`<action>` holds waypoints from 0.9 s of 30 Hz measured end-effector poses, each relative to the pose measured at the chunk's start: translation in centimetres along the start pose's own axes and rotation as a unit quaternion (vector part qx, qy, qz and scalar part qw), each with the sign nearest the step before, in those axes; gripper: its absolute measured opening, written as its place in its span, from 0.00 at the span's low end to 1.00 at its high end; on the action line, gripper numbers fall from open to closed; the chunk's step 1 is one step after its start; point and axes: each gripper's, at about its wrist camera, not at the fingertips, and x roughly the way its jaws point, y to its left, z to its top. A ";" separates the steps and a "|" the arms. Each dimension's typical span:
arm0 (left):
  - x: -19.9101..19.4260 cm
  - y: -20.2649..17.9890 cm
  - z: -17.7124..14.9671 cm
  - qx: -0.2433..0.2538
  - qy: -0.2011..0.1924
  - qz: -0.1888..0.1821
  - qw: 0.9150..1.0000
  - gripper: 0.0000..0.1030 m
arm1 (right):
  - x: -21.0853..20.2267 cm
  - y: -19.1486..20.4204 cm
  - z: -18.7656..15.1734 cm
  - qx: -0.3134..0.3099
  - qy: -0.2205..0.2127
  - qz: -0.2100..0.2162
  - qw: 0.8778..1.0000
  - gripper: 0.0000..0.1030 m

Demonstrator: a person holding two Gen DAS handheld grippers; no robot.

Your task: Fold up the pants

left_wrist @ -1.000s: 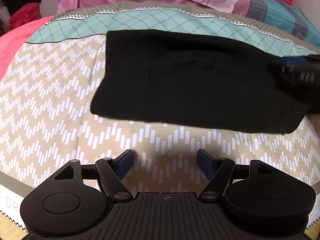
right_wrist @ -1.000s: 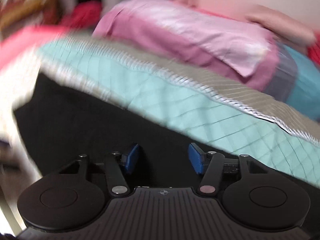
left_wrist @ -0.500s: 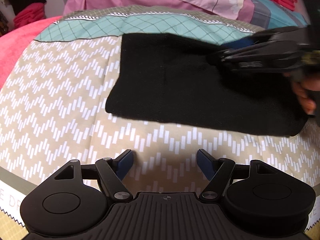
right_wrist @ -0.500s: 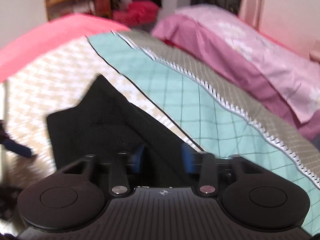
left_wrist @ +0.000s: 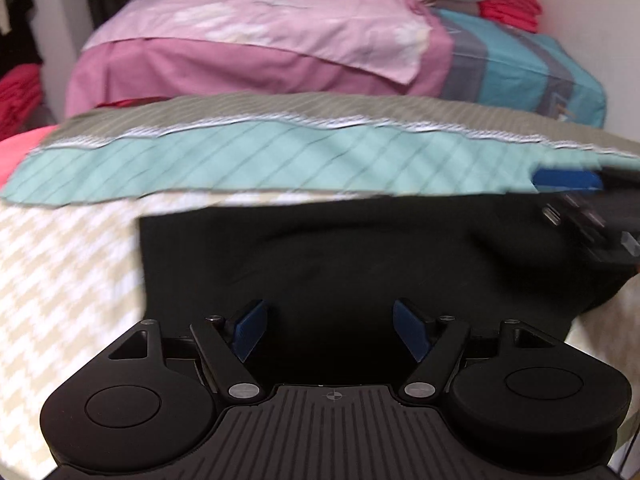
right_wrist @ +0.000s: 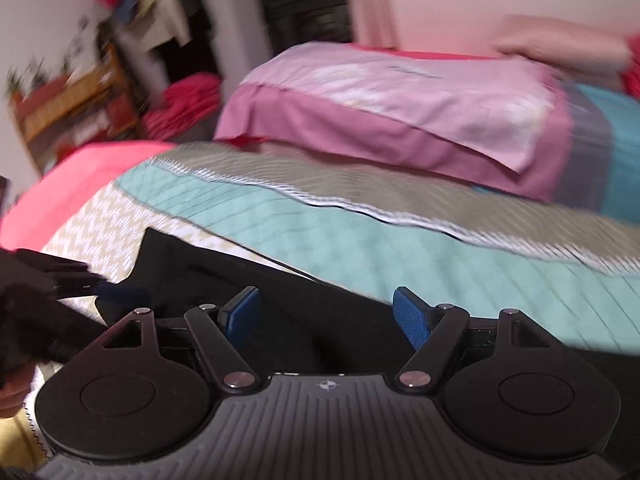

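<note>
The black pants (left_wrist: 360, 256) lie folded into a flat rectangle on the patterned bedspread (left_wrist: 68, 280). My left gripper (left_wrist: 332, 330) is open, low over the near edge of the pants, with cloth between its blue pads. My right gripper (right_wrist: 326, 314) is open, low over the pants (right_wrist: 288, 300) at their far right side. The right gripper also shows at the right edge of the left wrist view (left_wrist: 580, 200). The left gripper shows at the left of the right wrist view (right_wrist: 60, 280).
A teal checked band (left_wrist: 280, 160) of the bedspread runs behind the pants. A pink pillow (left_wrist: 260, 48) and a teal-grey pillow (left_wrist: 540, 68) lie at the head of the bed. A red blanket (right_wrist: 60, 196) and shelves (right_wrist: 68, 108) are at the left.
My left gripper has moved forward from the bare bedspread onto the near edge of the pants. My right gripper has opened and swung back to the right side of the pants.
</note>
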 end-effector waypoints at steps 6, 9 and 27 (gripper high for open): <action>4.6 -2.1 1.4 -0.005 0.042 0.004 0.999 1.00 | -3.3 -7.8 -4.7 0.105 0.010 -0.040 0.994 0.79; 5.1 -2.1 1.3 -0.010 0.043 -0.001 0.999 1.00 | -5.7 -13.3 -6.3 0.197 -0.022 -0.102 0.975 0.77; 7.2 -3.0 3.6 -0.027 0.110 0.013 0.993 1.00 | -9.4 -7.0 -10.9 0.113 0.022 0.116 0.986 0.81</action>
